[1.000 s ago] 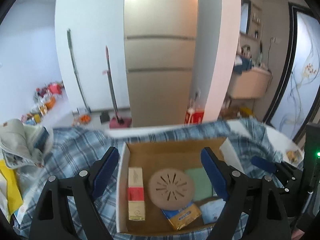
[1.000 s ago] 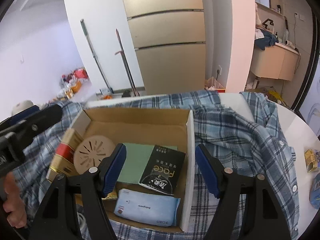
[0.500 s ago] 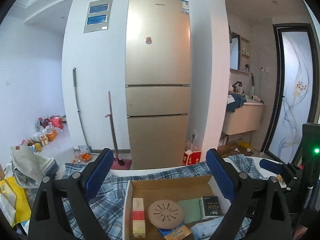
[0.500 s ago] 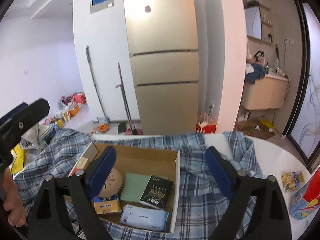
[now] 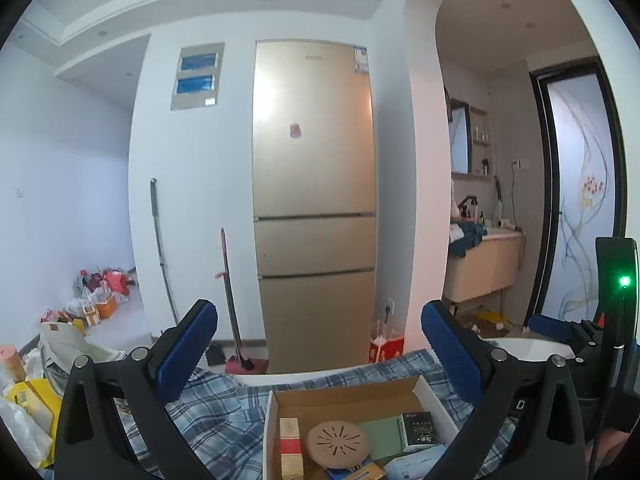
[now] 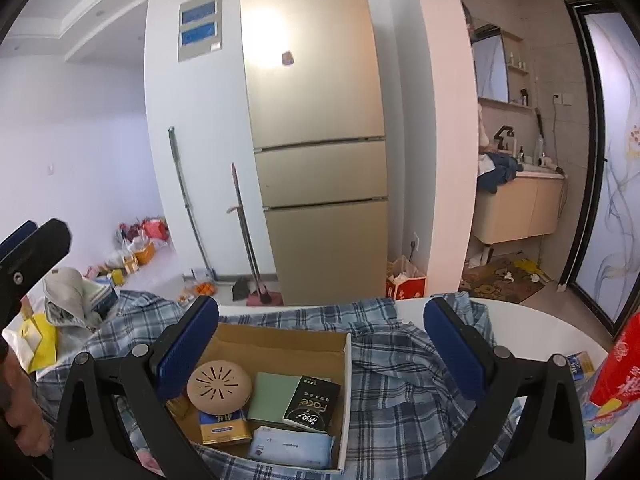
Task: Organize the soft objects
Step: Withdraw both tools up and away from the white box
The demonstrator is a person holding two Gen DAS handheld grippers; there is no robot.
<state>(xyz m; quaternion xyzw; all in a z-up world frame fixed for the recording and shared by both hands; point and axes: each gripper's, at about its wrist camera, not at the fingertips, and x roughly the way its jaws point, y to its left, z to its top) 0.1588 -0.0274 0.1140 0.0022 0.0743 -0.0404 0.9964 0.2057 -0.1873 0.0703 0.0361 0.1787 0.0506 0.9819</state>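
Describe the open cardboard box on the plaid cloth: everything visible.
The shallow brown cardboard box, white on its outer walls, sits open-topped on the blue-and-white plaid cloth, which bunches against its sides. Inside lie a round tan slotted disc, a flat green pad, a black packet printed "Face", a blue-and-gold packet, a pale blue wipes pack and, by the left wrist view, a red-and-cream carton along one wall. No gripper touches it.

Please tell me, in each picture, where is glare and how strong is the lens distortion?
Left wrist view: a bright washed-out glare patch on the upper door of the fridge; fisheye bending curves the walls and the door frame, with dark corners. Right wrist view: the same glare on the fridge, which leans; the cardboard box stays sharp and evenly lit.
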